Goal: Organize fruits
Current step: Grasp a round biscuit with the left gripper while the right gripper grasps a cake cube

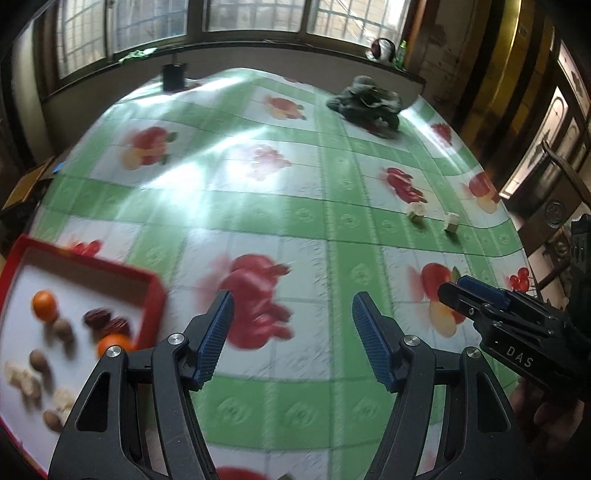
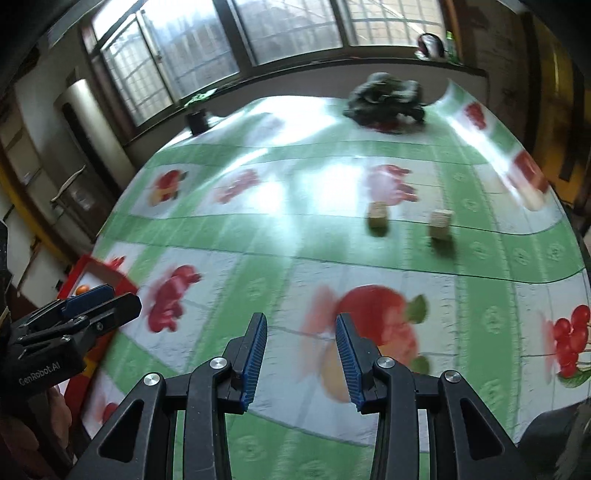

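We hold both grippers over a table (image 1: pixel 295 206) spread with a green-and-white fruit-print cloth, both views smeared by motion. The left gripper (image 1: pixel 291 332) has its jaws wide with nothing between them, only bare cloth below. The right gripper (image 2: pixel 301 354) has its jaws narrower but apart, also empty, above a printed apple.

The fruits lie in a red tray (image 1: pixel 151 291) at the table's left edge: two oranges (image 1: pixel 44 304), dark dates (image 1: pixel 98 318), brown nuts (image 1: pixel 62 329) and pale lumps we cannot identify (image 1: pixel 24 380). From the right wrist, only a corner of the tray shows behind the left gripper's fingers. The tray's near right corner sits just beside the left gripper's left finger (image 1: pixel 216 332).

Two small blocks (image 2: pixel 378 216) stand near the table's right edge, apart from each other and well away from the tray. Between them and the tray, the middle of the table is open cloth from the near edge to the far one. At the far right corner lies a dark crumpled cloth (image 1: pixel 367 101); at the far edge, toward the left, a black cup (image 1: pixel 173 75) stands under the windows (image 1: pixel 251 14). Dark furniture crowds close beyond the right edge.
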